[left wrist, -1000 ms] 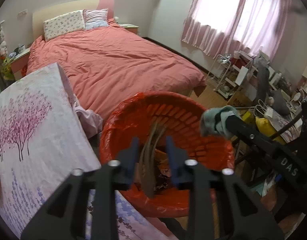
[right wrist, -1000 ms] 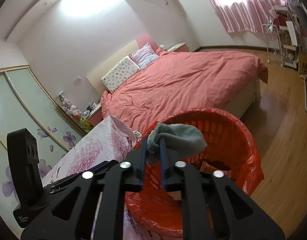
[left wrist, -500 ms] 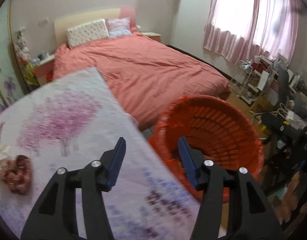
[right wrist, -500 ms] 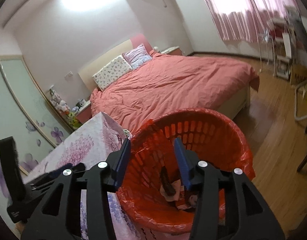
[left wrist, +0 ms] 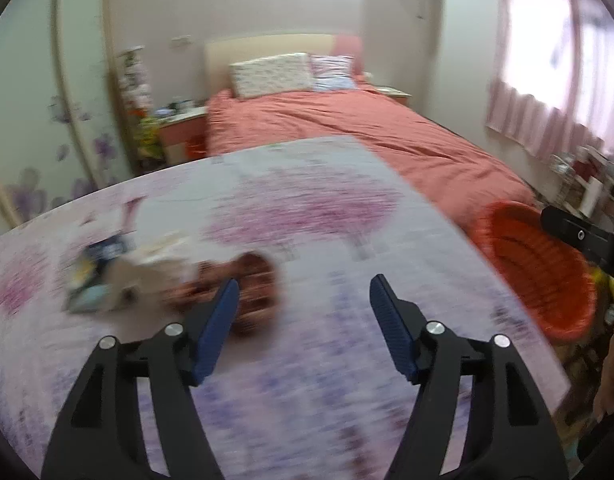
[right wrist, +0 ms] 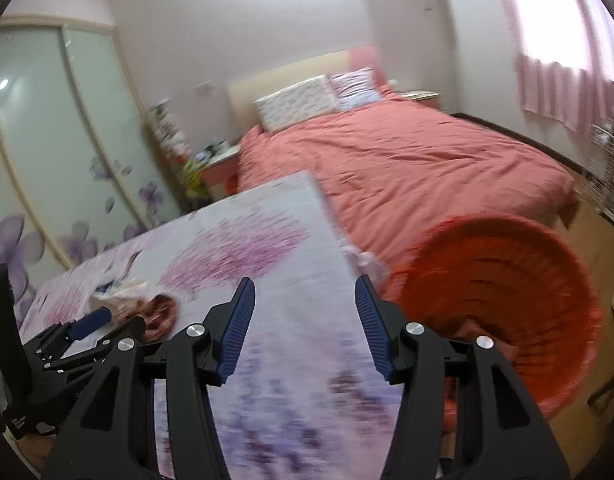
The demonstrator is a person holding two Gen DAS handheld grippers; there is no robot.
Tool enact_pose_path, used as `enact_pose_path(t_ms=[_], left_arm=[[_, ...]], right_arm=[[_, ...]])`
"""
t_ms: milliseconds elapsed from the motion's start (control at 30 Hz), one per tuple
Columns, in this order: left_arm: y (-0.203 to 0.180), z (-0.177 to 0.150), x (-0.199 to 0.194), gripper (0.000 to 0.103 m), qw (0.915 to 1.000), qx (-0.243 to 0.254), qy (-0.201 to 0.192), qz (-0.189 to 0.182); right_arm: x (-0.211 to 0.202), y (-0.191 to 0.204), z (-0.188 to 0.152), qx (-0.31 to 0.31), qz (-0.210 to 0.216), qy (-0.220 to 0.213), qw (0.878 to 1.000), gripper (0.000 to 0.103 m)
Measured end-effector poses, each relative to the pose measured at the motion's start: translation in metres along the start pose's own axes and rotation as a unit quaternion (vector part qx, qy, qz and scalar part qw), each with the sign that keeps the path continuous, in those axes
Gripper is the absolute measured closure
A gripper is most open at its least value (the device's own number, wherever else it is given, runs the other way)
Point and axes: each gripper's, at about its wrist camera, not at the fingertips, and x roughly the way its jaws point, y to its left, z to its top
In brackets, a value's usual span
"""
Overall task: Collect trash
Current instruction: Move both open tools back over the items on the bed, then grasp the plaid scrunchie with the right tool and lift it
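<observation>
Here the trash [left wrist: 159, 276] lies blurred near the tabletop's [left wrist: 307, 216] left edge; the left hand-held gripper [left wrist: 303, 300] and right hand-held gripper [right wrist: 303, 304] both gape empty; the bin [right wrist: 507, 296] stands beyond the right edge.
</observation>
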Motion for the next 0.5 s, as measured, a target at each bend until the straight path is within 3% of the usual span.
enact_pose_path(t_ms=[300, 500], left_arm=[[0.122, -0.035, -0.021, 0.031, 0.9928, -0.088, 0.000, 0.081], [0.177, -0.054, -0.032, 0.029, 0.9856, -0.127, -0.001, 0.112]], right_arm=[[0.061, 0.102, -0.025, -0.072, 0.036, 0.056, 0.995, 0.037], [0.097, 0.154, -0.038, -0.095, 0.039, 0.087, 0.991, 0.032]])
